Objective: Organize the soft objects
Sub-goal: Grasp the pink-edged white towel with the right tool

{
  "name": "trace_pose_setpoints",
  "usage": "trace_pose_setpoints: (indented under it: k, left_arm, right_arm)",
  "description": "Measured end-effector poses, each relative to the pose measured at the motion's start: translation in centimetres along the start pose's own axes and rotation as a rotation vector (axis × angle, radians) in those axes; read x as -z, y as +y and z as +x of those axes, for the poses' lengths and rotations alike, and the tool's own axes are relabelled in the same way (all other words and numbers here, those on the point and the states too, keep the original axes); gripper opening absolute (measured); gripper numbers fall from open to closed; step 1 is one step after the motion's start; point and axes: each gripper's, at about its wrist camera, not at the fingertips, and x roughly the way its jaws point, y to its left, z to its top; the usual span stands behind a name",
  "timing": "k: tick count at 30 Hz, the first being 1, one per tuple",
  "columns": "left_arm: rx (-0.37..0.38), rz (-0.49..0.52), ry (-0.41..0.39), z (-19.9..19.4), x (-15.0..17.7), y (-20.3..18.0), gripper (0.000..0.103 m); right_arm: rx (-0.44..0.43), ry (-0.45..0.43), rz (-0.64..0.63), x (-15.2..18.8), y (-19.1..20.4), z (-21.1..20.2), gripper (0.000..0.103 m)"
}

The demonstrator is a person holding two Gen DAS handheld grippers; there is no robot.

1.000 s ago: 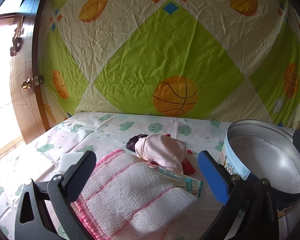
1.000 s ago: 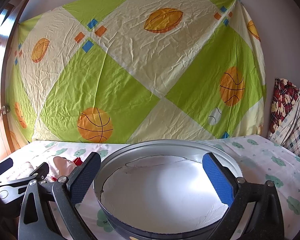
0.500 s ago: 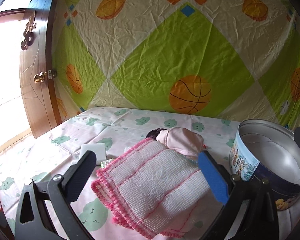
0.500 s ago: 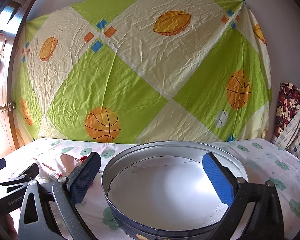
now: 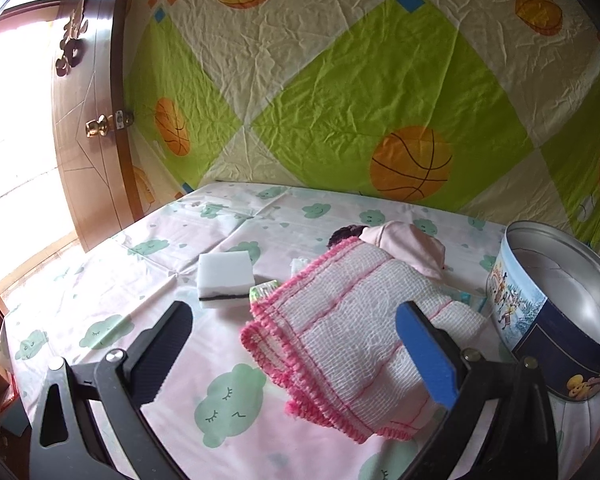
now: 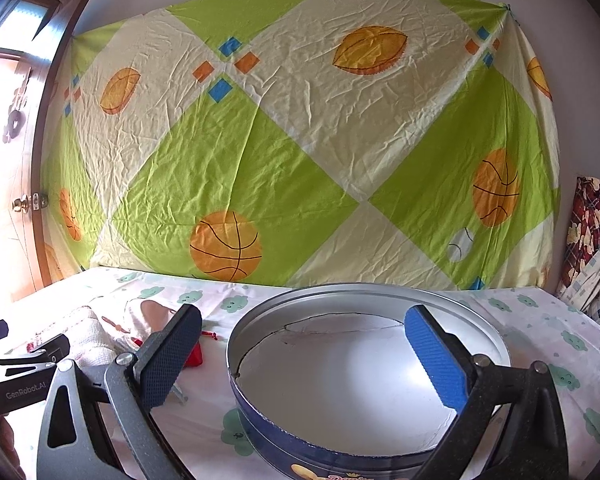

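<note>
On a bed sheet (image 5: 100,280) printed with green clouds, the left gripper (image 5: 296,344) hovers with its jaws spread wide and nothing between its pads. Just ahead of it, slightly toward its right finger, lies a folded white cloth (image 5: 352,320) with pink edging; the right finger overlaps the cloth's near corner in the left wrist view, though contact cannot be told. Ahead and to the left of the gripper, just beside the cloth, sits a white sponge (image 5: 225,276) with a dark band along its side. Beyond the cloth, a doll (image 5: 404,244) in a pale pink cap lies partly under the cloth's far edge. To the gripper's right stands a round tin (image 5: 540,320), open at the top, apart from the cloth.

The right gripper (image 6: 304,356) is likewise released, its jaws wide, poised over the tin's (image 6: 496,344) near rim; the tin's white inside holds none of the soft things. To this gripper's left, the left gripper (image 6: 24,364) and the cloth (image 6: 88,332) show low on the sheet. Farther back, a green and cream hanging (image 6: 300,140) with basketballs covers the wall, and a wooden door (image 5: 88,128) stands at far left.
</note>
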Motion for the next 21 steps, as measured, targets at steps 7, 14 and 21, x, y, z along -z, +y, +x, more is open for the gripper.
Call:
trace_pose_setpoints:
  k: [7,14,21]
  left_arm:
    - [-0.033,0.002,0.014,-0.6,0.5,2.5,0.103]
    - [-0.1,-0.02,0.023,-0.9,0.8,5.6,0.103]
    - [-0.146,-0.064,0.024,-1.0,1.0,8.9,0.103]
  right_arm:
    - [-0.089,0.042,0.015,0.2,1.1,0.3,0.102]
    - [-0.272,0.1,-0.043,0.1,6.7,0.5,0.102]
    - [-0.408,0.337,0.014,1.7,11.3,3.3,0.102]
